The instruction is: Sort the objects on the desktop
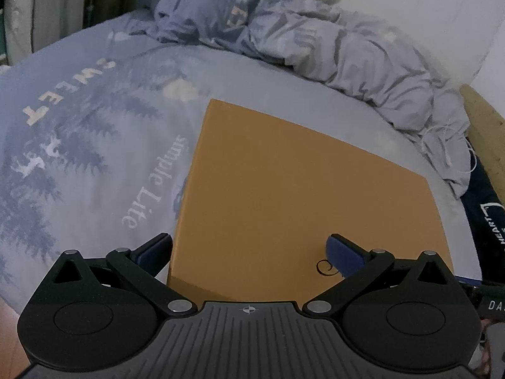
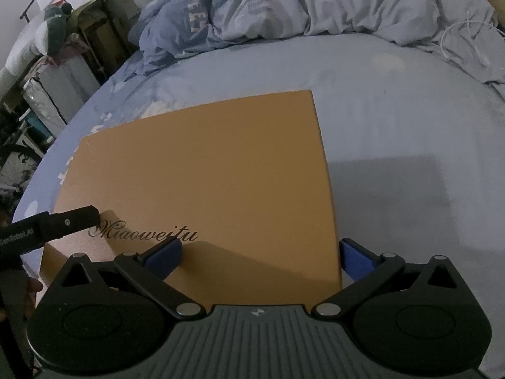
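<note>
Hovering low over the near edge of a flat tan cardboard box (image 1: 300, 195) with black script lettering, both sets of tongs are spreading wide and gripping nothing. That box is lying on a pale blue printed bedsheet (image 1: 79, 132), filling the lower middle of both views, with a crumpled grey-blue duvet (image 1: 331, 50) heaped across the top of the frame.

Judging by this, the sorting is sitting at its opening step: the person is lining up on the box's front corners before any grasp.

In the left wrist view, the left gripper (image 1: 251, 254) is straddling the box's lower left corner, one blue pad off the edge over the sheet, the other above the lid near the lettering. In the right wrist view, the right gripper (image 2: 260, 255) is mirroring it at the lower right corner, its right pad just outside the box's side; the other tool's black handle is poking in at the left edge.

Next, I would guess, both need to drop and close on the box's rim together, lifting evenly so the lid is not tilting.
</note>
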Available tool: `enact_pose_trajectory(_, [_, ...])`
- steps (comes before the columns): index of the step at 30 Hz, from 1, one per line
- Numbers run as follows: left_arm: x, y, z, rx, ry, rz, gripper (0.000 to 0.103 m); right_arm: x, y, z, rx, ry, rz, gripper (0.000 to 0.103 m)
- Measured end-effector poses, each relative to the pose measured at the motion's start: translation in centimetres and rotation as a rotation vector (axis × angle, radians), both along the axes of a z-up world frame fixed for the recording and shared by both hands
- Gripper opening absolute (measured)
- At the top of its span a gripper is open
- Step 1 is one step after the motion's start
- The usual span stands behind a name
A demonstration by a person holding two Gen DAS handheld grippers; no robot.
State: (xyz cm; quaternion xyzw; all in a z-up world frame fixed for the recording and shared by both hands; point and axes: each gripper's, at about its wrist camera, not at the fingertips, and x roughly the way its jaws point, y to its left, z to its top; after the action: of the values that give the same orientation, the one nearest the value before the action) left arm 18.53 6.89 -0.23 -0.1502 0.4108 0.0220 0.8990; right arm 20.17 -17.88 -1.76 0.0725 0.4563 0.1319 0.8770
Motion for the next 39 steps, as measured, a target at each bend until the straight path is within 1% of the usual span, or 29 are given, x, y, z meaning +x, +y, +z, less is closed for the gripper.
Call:
enact_pose_trajectory(11, [0.4,0.5,-1.9,-0.019,0.018,0.002,0.103,0.1,0.1,-1.1,-0.004,-0.052,0.007,0.103])
enact_pose_trajectory(17, [0.5,0.4,-2.7,-0.01,0.013,0.002,0.103,0.0,0.0,-1.9,0.01,-0.071,0.005,0.103])
enact_pose_trajectory(22, [0.3,0.1,-3.2,0.008,-0.003,0.002,0.103,0.4,0.0,-2.5,0.02,-0.068,0.002,0.103])
enact_pose_trajectory(28, [0.1,0.2,-3.8,0.012,-0.043,-0.006,0.103,0.4,-0.3,-2.8,0.044,-0.096,-0.01,0.103])
enact_pose_trajectory(35, [0.2,0.2,-4.0,0.008,-0.053,-0.004,0.103,-0.4,-0.7,-3.8,0.086,-0.173,-0.027,0.103])
enact_pose_trajectory(39, [0.0,0.4,-4.2,0.007,-0.067,-0.001,0.103,-0.4,-0.8,-3.8,0.092,-0.184,-0.026,0.103])
